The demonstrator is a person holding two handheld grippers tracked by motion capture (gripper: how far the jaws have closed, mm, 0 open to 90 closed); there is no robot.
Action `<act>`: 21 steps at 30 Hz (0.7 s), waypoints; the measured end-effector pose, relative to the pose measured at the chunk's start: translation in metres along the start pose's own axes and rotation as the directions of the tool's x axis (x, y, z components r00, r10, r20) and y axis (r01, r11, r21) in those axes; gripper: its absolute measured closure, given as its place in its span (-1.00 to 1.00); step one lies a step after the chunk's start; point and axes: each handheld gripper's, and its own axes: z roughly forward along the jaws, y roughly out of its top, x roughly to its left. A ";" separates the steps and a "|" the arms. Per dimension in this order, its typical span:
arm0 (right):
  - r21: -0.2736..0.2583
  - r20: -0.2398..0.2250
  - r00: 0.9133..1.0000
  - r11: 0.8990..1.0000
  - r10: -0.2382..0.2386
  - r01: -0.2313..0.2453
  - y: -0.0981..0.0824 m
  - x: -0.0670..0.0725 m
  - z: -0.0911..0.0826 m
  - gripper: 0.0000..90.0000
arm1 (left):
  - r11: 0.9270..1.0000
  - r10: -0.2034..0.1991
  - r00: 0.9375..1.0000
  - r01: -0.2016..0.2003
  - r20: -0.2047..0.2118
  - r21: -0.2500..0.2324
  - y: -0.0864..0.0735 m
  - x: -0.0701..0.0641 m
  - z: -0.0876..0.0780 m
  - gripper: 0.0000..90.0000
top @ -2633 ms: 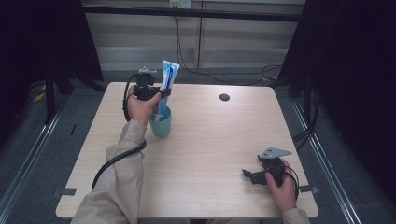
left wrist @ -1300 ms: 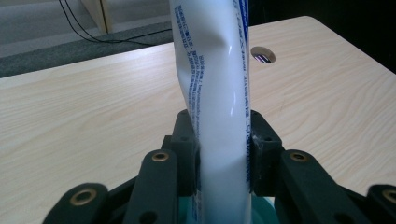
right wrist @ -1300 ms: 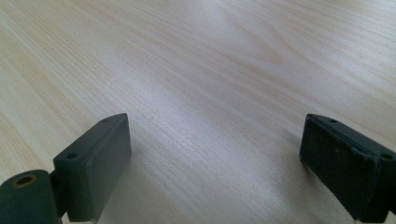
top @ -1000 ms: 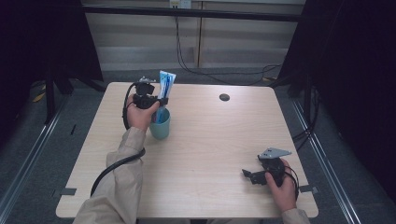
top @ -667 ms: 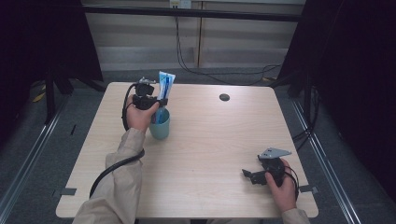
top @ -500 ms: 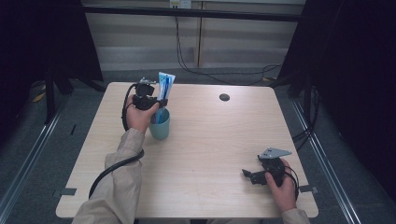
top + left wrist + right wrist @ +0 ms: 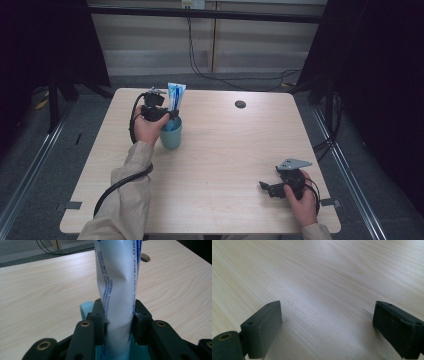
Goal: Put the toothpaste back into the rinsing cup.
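Toothpaste tube (image 7: 117,290), white with blue print, stands upright with its lower end in the teal cup (image 7: 171,136) at the far left of the tabletop (image 7: 230,165); my left tool (image 7: 117,317) is clamped on it just above the cup rim, pads pressing both sides, tube creased above the grip. My right tool (image 7: 327,325) rests low over bare wood near the front right corner, jaws wide apart, nothing between them. Small dark round hole (image 7: 240,104) sits near the far edge, well apart from both tools.
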 end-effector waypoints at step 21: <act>0.000 0.000 1.000 1.000 0.000 0.000 0.000 0.000 0.000 -0.81 | 1.000 -0.002 1.000 0.002 0.005 0.002 -0.008 0.000 -0.009 0.50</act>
